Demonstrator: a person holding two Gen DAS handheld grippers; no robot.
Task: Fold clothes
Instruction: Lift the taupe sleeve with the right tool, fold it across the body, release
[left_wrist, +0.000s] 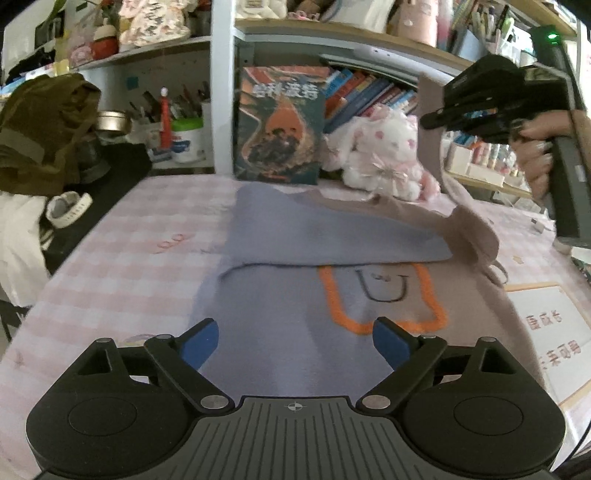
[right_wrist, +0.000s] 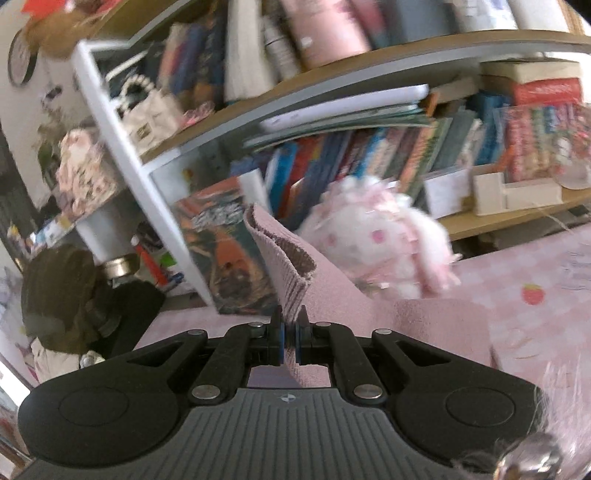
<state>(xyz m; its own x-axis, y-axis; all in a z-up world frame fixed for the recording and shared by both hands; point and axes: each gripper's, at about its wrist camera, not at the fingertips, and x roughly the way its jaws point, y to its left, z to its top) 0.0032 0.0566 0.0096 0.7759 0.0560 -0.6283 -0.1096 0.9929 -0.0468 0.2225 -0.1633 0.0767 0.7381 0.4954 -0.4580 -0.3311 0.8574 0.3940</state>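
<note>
Left hand-held gripper (left_wrist: 295, 341) hangs wide open and empty over the near middle of the sweater (left_wrist: 288, 306), flat on the table (left_wrist: 122, 258). At the frame's upper right, the right hand-held gripper (right_wrist: 290, 334) is clenched on the sleeve cuff (right_wrist: 284, 266), lifted up (so it's nearer the fold); I'd guess it swings leftward next.

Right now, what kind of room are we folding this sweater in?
Probably a bedroom or study corner at home: a desk under a pink checked cloth, shelves crammed with books, a white plush rabbit against them, and a pot of pens.
</note>
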